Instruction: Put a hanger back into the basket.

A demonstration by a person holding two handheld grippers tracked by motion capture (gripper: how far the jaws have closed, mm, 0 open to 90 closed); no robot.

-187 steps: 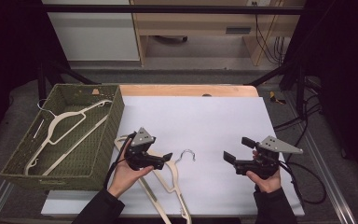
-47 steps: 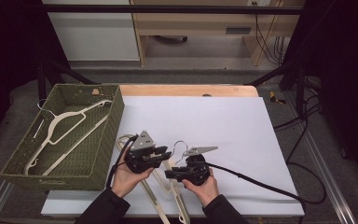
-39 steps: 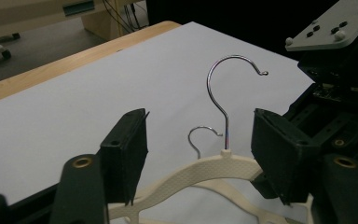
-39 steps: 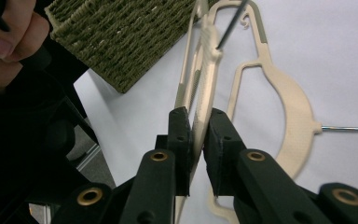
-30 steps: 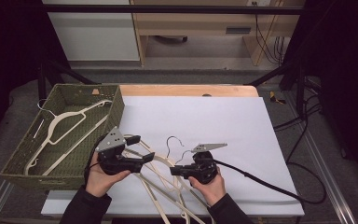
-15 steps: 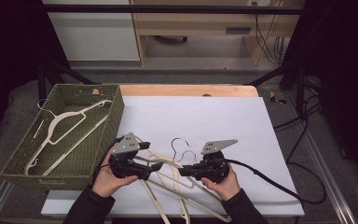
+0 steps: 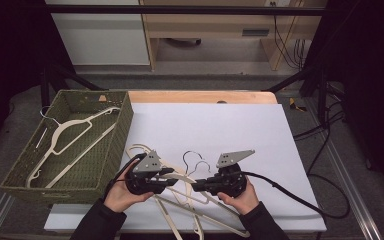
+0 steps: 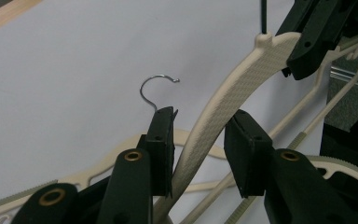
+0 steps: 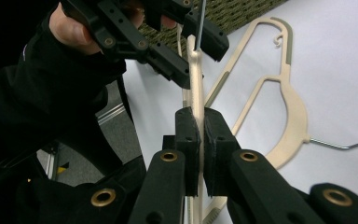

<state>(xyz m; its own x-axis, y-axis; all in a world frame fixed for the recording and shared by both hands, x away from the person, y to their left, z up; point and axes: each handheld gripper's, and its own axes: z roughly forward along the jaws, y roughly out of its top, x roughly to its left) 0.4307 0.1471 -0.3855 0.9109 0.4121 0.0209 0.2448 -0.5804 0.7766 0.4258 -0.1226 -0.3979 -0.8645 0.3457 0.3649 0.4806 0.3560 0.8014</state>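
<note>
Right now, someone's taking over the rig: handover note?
Left tongs: open around the cream hanger, jaws just been closing, not clamped yet.
Right tongs: shut on the same hanger.
Done: one basket hanger lies in the green basket.
Other hangers lie on the white table.
Left, likely: finish the left grip, move this hanger to the basket, then the rest.

Three cream hangers point(image 7: 190, 200) (one in the single basket point(image 7: 107, 150)).
</note>
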